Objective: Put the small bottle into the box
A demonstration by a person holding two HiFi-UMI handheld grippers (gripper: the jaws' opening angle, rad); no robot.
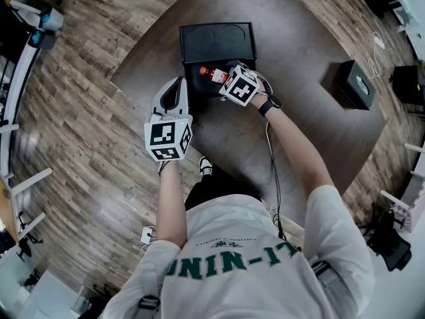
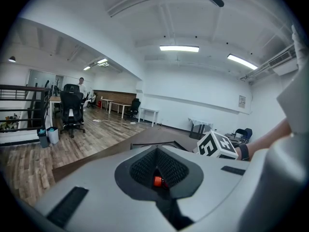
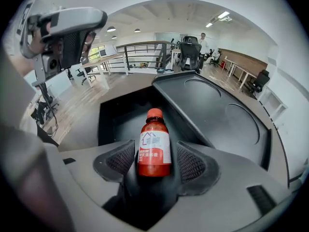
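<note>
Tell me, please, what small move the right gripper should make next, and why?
Probably draw the right gripper straight back and up, out of the box. Its jaws stand apart, with a gap on each side of the small bottle, which seems to lie in the open compartment. Nothing is left to hold, and a straight retreat should avoid nudging it.

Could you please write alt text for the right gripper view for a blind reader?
A small red-brown bottle with an orange cap and white label sits between the open jaws of the right gripper, over an open black box whose lid lies back at right.
</note>
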